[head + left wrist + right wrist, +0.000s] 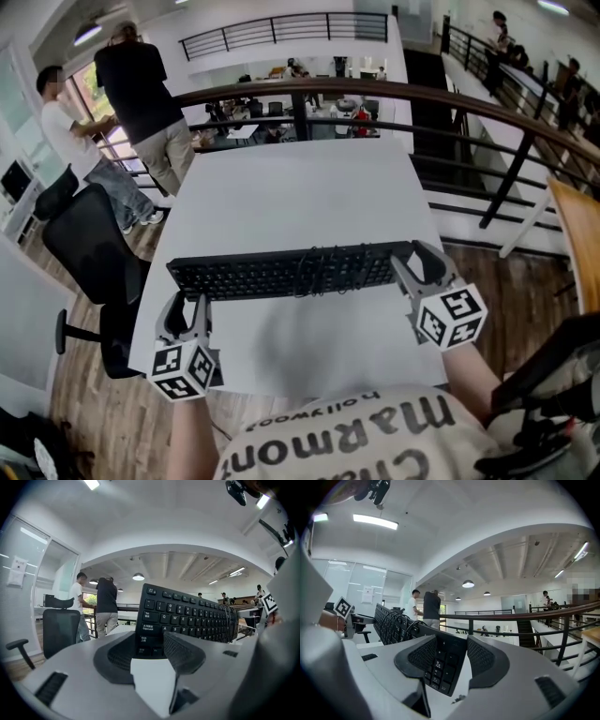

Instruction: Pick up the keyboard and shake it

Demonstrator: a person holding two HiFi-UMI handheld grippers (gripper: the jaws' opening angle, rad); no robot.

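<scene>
A black keyboard [281,272] with a black cable [323,269] coiled round its middle hangs level over the near part of the white table [300,192], and a faint shadow lies on the tabletop below it. My left gripper [190,302] is shut on the keyboard's left end and my right gripper [418,266] on its right end. In the left gripper view the keyboard [187,613] runs away from between the left gripper's [151,645] dark pads. In the right gripper view the number-pad end of the keyboard [440,660] sits between the right gripper's [451,657] pads.
A black office chair [89,248] stands left of the table. Two people [141,94] stand beyond the table's far left corner. A dark railing [450,101] curves behind the table, with a drop past it. A wooden edge [577,234] shows at the right.
</scene>
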